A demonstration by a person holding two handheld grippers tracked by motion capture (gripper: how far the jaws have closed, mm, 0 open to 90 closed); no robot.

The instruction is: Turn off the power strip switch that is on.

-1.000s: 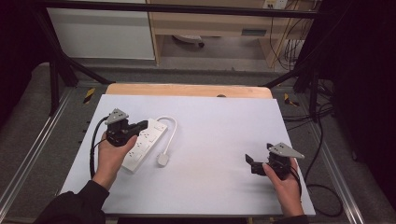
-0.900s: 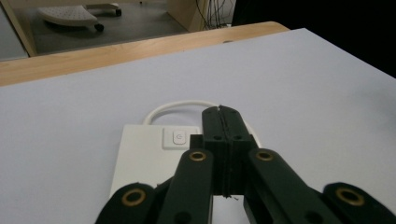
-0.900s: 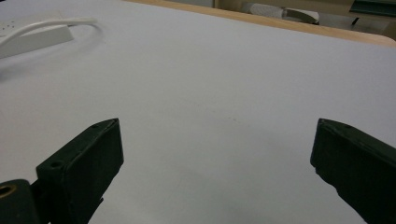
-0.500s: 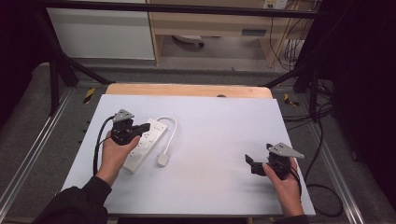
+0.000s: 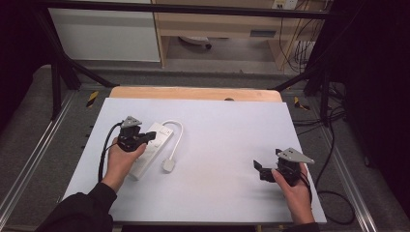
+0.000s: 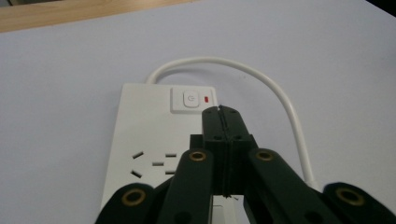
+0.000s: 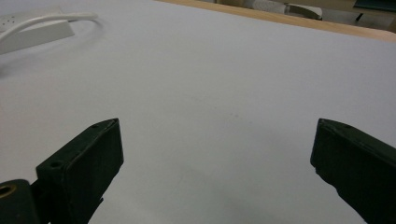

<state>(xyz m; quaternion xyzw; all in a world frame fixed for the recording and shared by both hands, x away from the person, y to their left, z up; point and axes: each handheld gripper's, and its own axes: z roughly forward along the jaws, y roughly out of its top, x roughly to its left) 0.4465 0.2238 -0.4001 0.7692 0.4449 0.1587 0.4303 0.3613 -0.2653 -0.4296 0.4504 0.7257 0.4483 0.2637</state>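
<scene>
Since a second ago we are carrying our left gripper [image 6: 223, 109] forward along the white plastic power strip [image 5: 147, 152], toward its switch end, while our right gripper [image 5: 261, 170] is staying put. In the left gripper view the two black jaws are pressed flat together, holding nothing, and their joined tip is hovering just short of the white square power button [image 6: 188, 99] with its small red indicator light [image 6: 207, 98]; whether the tip is touching the strip we cannot tell. We are judging that a closed tip aimed like this is lining up to press the button, so the push itself is not yet done.

Right of the power strip, its white cable [image 5: 177, 137] is looping round to a white plug [image 5: 168, 165] lying just beside it. Well apart from the strip, our right gripper is resting near the table's edge with its jaws spread wide, empty.

Under the strip, a pale grey mat [image 5: 227, 145] is covering the wooden table [image 5: 193, 93]. Beyond the strip, black frame bars [image 5: 63, 67], grey floor [image 5: 232, 72] and a wooden cabinet [image 5: 217, 24] are standing.
</scene>
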